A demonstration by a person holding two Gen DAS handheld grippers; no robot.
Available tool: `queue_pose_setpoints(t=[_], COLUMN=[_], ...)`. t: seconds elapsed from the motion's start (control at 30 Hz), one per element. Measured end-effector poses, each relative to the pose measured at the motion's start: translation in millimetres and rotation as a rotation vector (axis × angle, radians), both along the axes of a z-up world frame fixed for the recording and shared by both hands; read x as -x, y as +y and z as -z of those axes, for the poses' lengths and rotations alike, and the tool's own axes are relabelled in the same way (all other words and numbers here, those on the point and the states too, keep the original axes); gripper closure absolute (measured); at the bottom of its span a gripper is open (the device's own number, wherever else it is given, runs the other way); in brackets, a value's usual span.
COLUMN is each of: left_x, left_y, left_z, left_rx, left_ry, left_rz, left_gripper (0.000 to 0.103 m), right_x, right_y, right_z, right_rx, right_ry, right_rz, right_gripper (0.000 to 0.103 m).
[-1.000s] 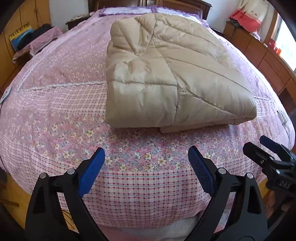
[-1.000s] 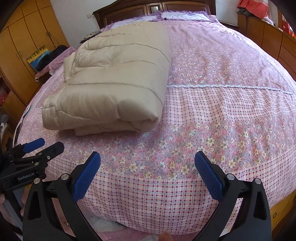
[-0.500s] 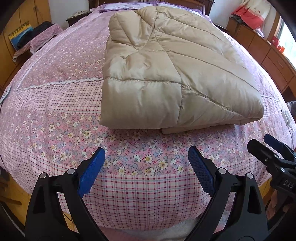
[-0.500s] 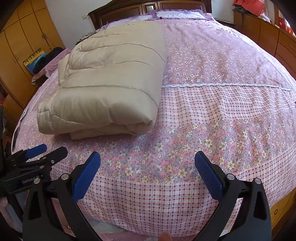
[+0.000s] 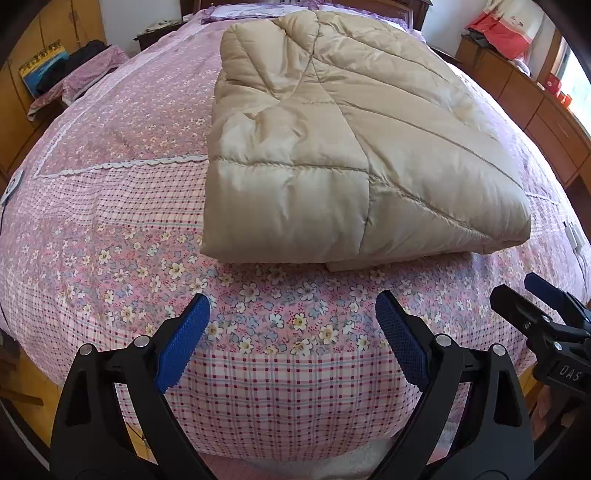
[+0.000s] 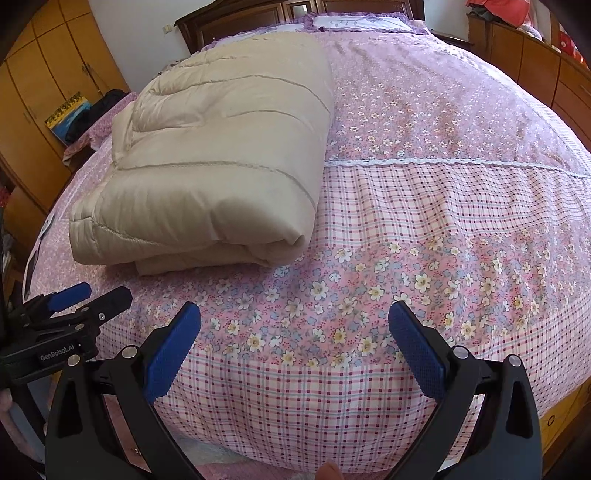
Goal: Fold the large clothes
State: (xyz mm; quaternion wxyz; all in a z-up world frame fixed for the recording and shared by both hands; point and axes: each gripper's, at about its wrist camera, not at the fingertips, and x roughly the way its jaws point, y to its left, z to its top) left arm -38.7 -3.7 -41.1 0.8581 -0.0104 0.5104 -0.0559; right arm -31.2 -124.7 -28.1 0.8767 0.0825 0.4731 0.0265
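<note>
A beige quilted padded garment (image 5: 332,147) lies folded into a thick block on the pink floral bed; it also shows in the right wrist view (image 6: 221,158). My left gripper (image 5: 291,332) is open and empty, hovering over the bedspread just short of the garment's near edge. My right gripper (image 6: 295,339) is open and empty, over the foot of the bed to the right of the garment. The right gripper shows at the right edge of the left wrist view (image 5: 535,314); the left gripper shows at the left edge of the right wrist view (image 6: 77,302).
The bed (image 5: 110,229) with a pink floral and checked cover fills both views. A dark wooden headboard (image 6: 258,14) stands at the far end. Wooden cabinets (image 6: 44,74) line the left side, a low wooden dresser (image 5: 535,110) the right.
Both grippers have moved forward towards the bed and the garment, which now looks larger and nearer. Both stay open and empty.
</note>
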Motion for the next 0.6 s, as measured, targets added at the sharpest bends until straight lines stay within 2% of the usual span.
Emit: queue_pose_setpoints(t=[0.6], left_x=[1], left_y=[13], left_z=[-12], left_rx=[-0.003], left_ry=[-0.028], left_rz=[-0.029], left_gripper=[0.012], right_x=[8], right_y=[-9], right_z=[-7], right_rx=[-0.002], right_ry=[-0.026], right_rz=[0.037], right_gripper=[0.006])
